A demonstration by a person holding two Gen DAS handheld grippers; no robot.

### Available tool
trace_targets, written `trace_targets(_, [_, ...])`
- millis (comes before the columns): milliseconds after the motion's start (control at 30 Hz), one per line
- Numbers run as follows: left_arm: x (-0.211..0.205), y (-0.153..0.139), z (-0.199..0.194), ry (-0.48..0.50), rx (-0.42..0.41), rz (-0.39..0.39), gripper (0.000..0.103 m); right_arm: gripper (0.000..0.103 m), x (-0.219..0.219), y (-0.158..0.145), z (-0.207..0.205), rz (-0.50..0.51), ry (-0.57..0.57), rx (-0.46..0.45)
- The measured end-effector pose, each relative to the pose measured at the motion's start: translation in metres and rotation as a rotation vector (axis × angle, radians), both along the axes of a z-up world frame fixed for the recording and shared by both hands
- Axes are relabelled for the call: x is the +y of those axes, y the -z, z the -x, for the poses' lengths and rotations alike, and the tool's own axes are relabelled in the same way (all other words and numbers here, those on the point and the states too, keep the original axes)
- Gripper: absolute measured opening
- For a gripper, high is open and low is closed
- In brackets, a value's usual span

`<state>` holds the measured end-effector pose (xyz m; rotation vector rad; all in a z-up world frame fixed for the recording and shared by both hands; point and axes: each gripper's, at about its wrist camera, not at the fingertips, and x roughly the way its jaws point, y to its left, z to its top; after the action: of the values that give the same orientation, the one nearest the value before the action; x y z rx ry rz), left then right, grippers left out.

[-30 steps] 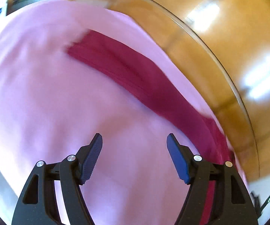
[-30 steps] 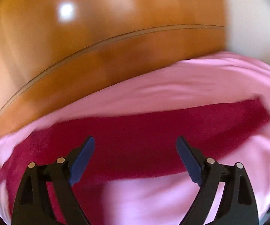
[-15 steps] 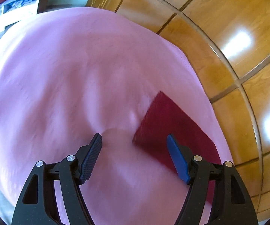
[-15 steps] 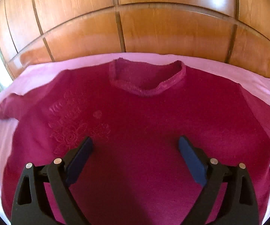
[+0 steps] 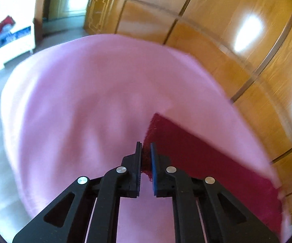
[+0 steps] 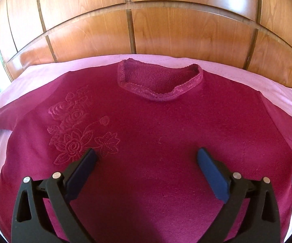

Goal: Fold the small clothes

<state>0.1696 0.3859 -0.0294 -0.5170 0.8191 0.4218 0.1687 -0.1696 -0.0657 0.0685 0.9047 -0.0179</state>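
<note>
We are gripping the sleeve (image 5: 196,162) end between the left gripper (image 5: 145,158) jaws. We are holding the right gripper (image 6: 146,166) jaws wide open over the sweater (image 6: 156,131) chest.

Count: one crimson shirt (image 6: 166,137) lying on one pink sheet (image 5: 85,101); one neckline (image 6: 160,83) on the shirt at its far edge; one embroidered flower patch (image 6: 79,129) left of the neckline; two grippers over the shirt, left gripper (image 5: 145,151), right gripper (image 6: 146,158)
</note>
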Motion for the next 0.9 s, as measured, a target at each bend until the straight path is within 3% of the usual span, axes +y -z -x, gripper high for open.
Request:
trace_targets(100, [-0.009,0.022,-0.007,0.022,0.094,-0.103,0.007,0.101,0.000,0.000,-0.001,0.010,-0.001,0.003])
trace_targets(167, [-0.019,0.021,-0.009,0.013,0.120,-0.175,0.008,0.101,0.001,0.001,-0.001,0.014,-0.001,0.003])
trace_targets(233, [-0.028,0.010,-0.010,-0.001,0.126,-0.192,0.008,0.101,0.001,0.001,-0.002,0.014,-0.001,0.002])
trace_targets(367, [-0.067,-0.019,0.006,0.063,-0.015,-0.160,0.049,0.101,0.001,0.001,-0.002,0.015,-0.002,0.000])
trace_targets(400, [-0.085,-0.027,0.010,0.103,-0.071,-0.142,0.052,0.101,0.000,0.001,-0.001,0.015,-0.002,0.000])
trace_targets(533, [-0.166,-0.041,0.021,0.344,-0.180,-0.041,0.052,0.101,0.000,0.001,-0.002,0.013,-0.002,0.000])
trace_targets(600, [-0.218,-0.042,0.030,0.514,-0.221,0.002,0.052,0.101,-0.001,-0.002,0.001,0.010,0.005,0.000])
trace_targets(633, [-0.253,-0.040,0.036,0.627,-0.219,-0.001,0.052,0.101,-0.003,-0.005,0.005,0.004,0.009,-0.001])
trace_targets(700, [-0.295,-0.032,0.048,0.756,-0.199,-0.069,0.052,0.101,-0.007,-0.006,0.015,-0.002,0.007,-0.002])
trace_targets(767, [-0.320,-0.014,0.058,0.818,-0.127,-0.117,0.046,0.101,-0.014,-0.007,0.029,0.006,0.008,0.004])
trace_targets(800, [-0.324,0.001,0.061,0.828,-0.063,-0.125,0.029,0.101,-0.017,-0.007,0.036,0.009,0.004,0.008])
trace_targets(867, [-0.320,0.023,0.068,0.816,0.023,-0.087,0.017,0.101,-0.027,-0.007,0.054,0.014,0.009,0.017])
trace_targets(900, [-0.312,0.027,0.078,0.806,-0.003,-0.050,0.016,0.101,-0.032,-0.006,0.062,0.012,0.014,0.022])
